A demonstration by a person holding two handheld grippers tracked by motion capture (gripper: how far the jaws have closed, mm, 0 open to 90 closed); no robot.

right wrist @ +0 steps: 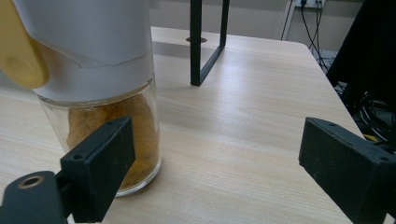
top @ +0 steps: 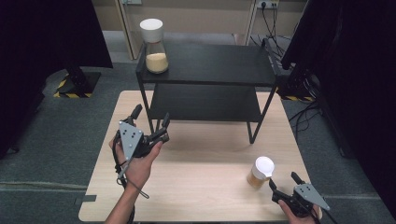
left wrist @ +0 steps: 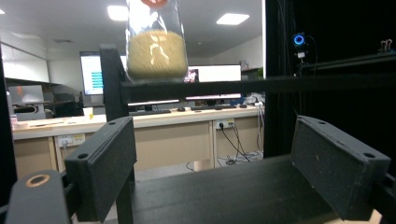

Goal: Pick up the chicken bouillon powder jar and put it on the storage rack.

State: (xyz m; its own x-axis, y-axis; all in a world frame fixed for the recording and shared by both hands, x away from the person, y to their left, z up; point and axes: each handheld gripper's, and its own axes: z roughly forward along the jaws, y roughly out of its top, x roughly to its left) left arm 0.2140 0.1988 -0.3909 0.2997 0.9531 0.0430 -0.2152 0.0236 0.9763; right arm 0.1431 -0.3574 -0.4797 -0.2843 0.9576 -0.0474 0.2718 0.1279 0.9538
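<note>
Right gripper (top: 281, 185) stood wide open at four o'clock of the small jar (top: 259, 171) on the table (top: 205, 196), empty like the left gripper (top: 150, 120); risked nudging or tipping the jar, left jaw already alongside.

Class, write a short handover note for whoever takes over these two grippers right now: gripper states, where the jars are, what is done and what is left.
Left gripper: open, holding nothing, low in front of the black shelf.
Right gripper: open, holding nothing, at the table's near right corner, just beside the small jar.
Tall jar: upright on the shelf's top board, left end.
Small jar: upright on the table, white lid on.
Done: tall jar appears placed.
Left: probably grasp the small jar and shelve it.
</note>
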